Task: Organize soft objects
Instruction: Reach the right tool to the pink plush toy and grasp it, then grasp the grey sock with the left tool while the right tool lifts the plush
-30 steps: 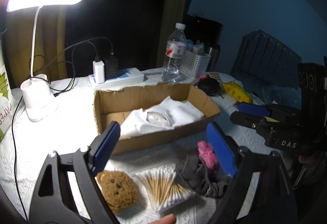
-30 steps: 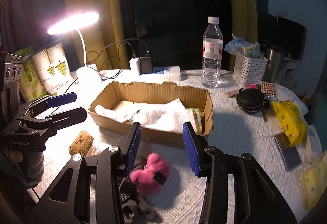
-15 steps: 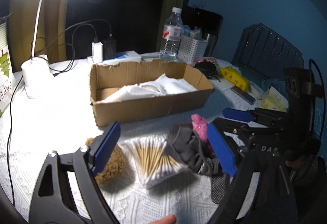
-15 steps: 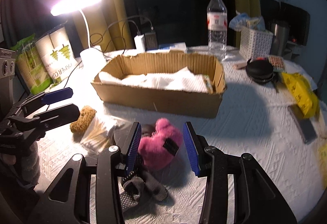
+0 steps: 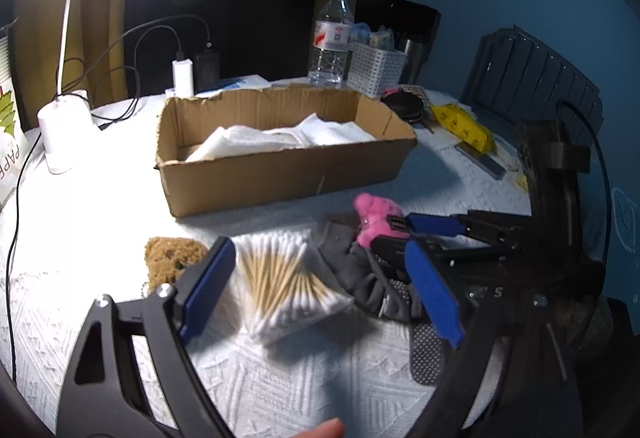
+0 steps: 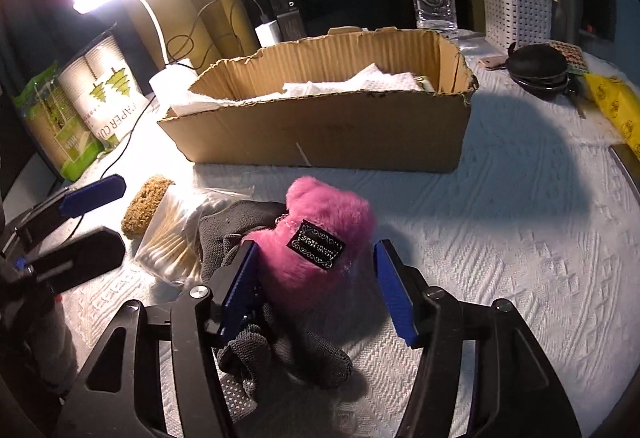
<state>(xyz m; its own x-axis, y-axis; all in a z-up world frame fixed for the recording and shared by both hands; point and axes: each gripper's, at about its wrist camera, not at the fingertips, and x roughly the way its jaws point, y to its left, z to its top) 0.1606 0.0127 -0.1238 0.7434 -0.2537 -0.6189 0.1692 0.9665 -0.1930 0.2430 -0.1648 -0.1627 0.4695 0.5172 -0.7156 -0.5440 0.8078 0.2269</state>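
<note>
A pink plush toy (image 6: 320,238) with a black label lies on grey gloves (image 6: 280,346) in front of the cardboard box (image 6: 340,134). My right gripper (image 6: 316,278) is open, its blue jaws on either side of the plush; the left jaw seems to touch it. In the left wrist view the plush (image 5: 374,216) sits by the right gripper's tips. My left gripper (image 5: 320,290) is open above a bag of cotton swabs (image 5: 288,278), with a brown sponge (image 5: 172,254) to its left. White cloth (image 5: 280,136) lies in the box (image 5: 280,170).
A lit desk lamp (image 5: 64,130), chargers with cables (image 5: 184,78), a water bottle (image 5: 330,38), a white basket (image 5: 376,66), a black round case (image 6: 540,66) and yellow packets (image 6: 616,106) stand around the box. Paper cup packs (image 6: 96,98) are at left.
Both grippers have lowered toward the table. My right gripper has moved forward, so the pink plush now sits between its jaws. The left gripper came closer over the cotton swabs.
</note>
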